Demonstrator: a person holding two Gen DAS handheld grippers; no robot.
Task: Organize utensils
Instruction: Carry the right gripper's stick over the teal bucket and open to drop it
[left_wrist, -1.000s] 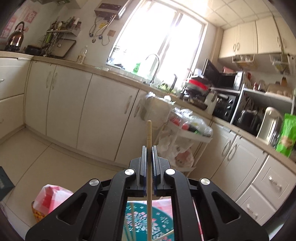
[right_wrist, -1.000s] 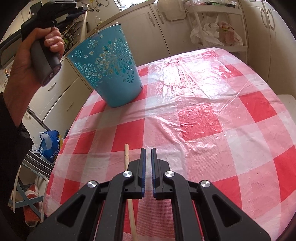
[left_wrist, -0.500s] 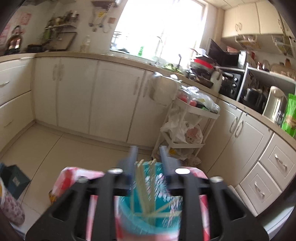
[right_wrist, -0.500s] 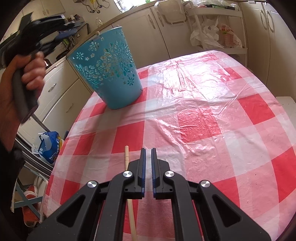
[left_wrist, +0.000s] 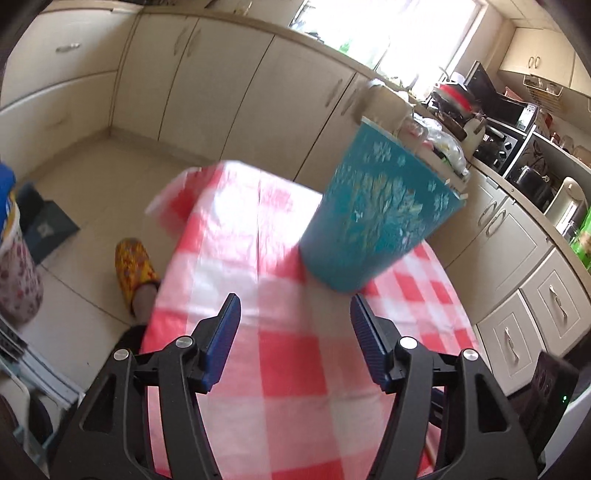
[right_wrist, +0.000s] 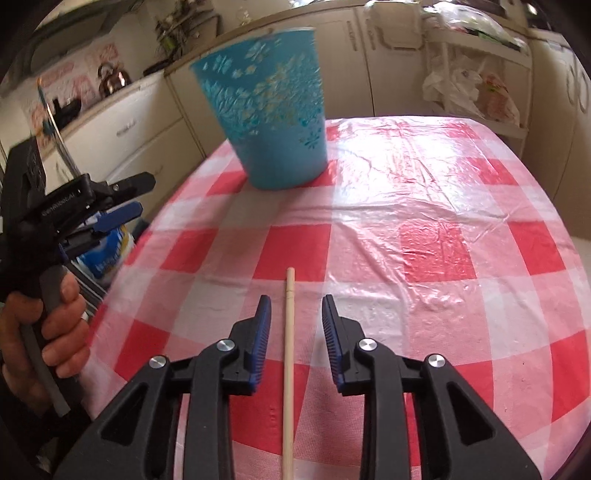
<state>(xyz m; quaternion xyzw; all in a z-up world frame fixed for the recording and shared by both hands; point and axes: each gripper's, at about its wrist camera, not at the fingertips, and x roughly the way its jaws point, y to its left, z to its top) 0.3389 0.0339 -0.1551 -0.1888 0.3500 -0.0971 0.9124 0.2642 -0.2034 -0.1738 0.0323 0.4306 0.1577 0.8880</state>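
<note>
Fingers of the right gripper stand apart, one on each side of a slender pale wooden chopstick that lies flat on the bench; they do not appear to touch it. Fingers of the left gripper are spread wide and hold nothing; that tool, gripped in the person's left hand, hangs off the bench's left edge in the right wrist view.

Progress, as a judgement: the one loose chopstick seen near the front edge remains to be lifted and dropped into the tall turquoise plastic bin with cut-out flower pattern, which stands upright toward the far left corner, well apart from the chopstick. The bin's contents are hidden from both views, so how much has been sorted cannot be told. No other loose utensil shows on the cloth.

Surroundings, largest first: a kitchen lined with cream cabinets under a bright window; a pale tiled floor; the bench, covered by a glossy red-and-white checked plastic cloth, wrinkled and glaring in the sunlight; a white wire trolley hung with plastic bags beyond the far edge; a copper kettle on the far counter.
</note>
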